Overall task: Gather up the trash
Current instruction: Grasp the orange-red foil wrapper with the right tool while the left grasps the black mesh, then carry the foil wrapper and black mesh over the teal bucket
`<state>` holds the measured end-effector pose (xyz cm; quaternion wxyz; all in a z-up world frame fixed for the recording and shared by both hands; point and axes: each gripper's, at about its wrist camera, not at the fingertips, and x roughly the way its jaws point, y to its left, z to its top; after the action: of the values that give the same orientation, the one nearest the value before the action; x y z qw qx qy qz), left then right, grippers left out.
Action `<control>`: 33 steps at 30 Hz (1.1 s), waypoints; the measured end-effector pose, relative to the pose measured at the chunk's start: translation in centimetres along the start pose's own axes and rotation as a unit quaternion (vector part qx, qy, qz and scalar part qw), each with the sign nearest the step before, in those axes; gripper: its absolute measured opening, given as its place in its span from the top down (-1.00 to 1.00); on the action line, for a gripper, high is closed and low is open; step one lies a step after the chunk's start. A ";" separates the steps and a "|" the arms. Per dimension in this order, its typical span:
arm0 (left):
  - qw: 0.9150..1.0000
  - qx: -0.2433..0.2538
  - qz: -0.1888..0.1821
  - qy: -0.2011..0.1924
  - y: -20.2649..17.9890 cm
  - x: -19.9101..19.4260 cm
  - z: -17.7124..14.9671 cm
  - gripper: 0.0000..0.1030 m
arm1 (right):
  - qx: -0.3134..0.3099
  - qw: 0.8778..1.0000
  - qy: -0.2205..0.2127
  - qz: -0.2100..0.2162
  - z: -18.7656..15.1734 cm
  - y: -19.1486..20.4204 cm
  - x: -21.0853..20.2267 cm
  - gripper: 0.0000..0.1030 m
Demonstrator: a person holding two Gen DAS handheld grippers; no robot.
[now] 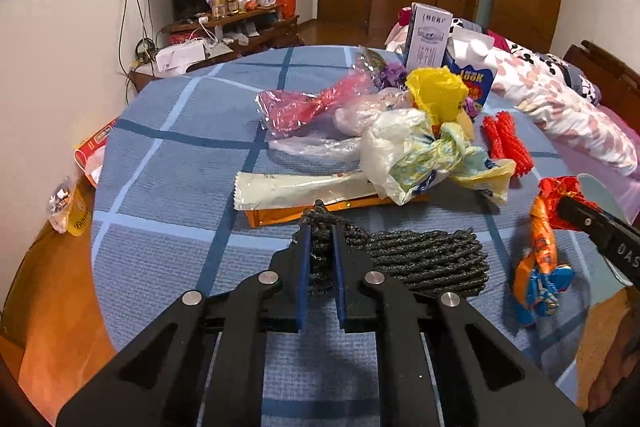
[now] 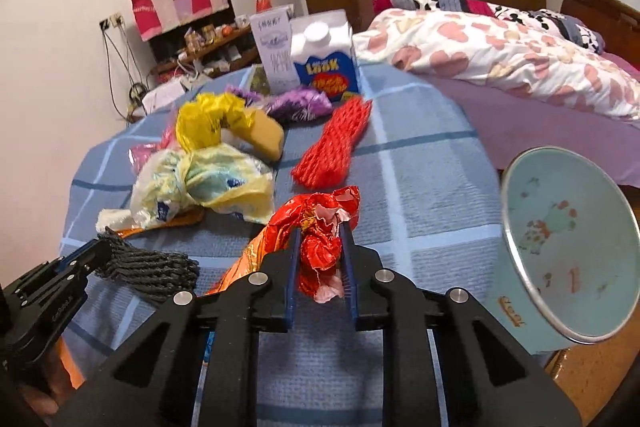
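Observation:
My left gripper (image 1: 321, 227) is shut on a black foam net (image 1: 424, 261) lying on the blue checked tablecloth (image 1: 168, 187); it also shows in the right wrist view (image 2: 152, 269). My right gripper (image 2: 320, 227) is shut on a crumpled red and orange wrapper (image 2: 320, 223), lifted a little above the cloth; the wrapper hangs in the left wrist view (image 1: 540, 247). Other trash lies ahead: a red foam net (image 2: 332, 143), a yellow bag (image 2: 212, 123), a pale knotted bag (image 2: 208, 183), a pink wrapper (image 1: 304, 105), a white wrapper (image 1: 296, 189).
A pale green basin (image 2: 568, 259) stands tilted at the table's right edge. Two cartons (image 2: 324, 59) stand at the far side. A bed with a heart-print quilt (image 2: 500, 51) lies to the right. A shelf (image 1: 224, 23) stands by the far wall.

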<state>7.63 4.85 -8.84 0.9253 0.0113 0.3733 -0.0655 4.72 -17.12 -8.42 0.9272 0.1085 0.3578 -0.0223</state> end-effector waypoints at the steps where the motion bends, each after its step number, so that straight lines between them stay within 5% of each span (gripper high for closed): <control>1: 1.000 -0.001 -0.002 -0.001 0.0 -0.3 0.1 0.80 | 0.000 1.000 -0.005 0.001 0.0 0.0 -0.4 0.63; 17: 0.997 0.008 -0.025 -0.066 -1.6 -6.6 2.5 0.80 | 0.019 0.998 -0.061 0.001 0.5 -2.0 -5.1 0.63; 33: 0.995 0.034 -0.055 -0.077 -6.0 -7.9 3.0 0.80 | 0.035 0.996 -0.078 -0.029 0.4 -4.9 -7.8 0.63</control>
<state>3.35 -0.40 -1.04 0.9453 0.0177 0.2988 -0.1294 -1.42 -22.30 -3.82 0.9470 0.1281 0.2860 -0.0705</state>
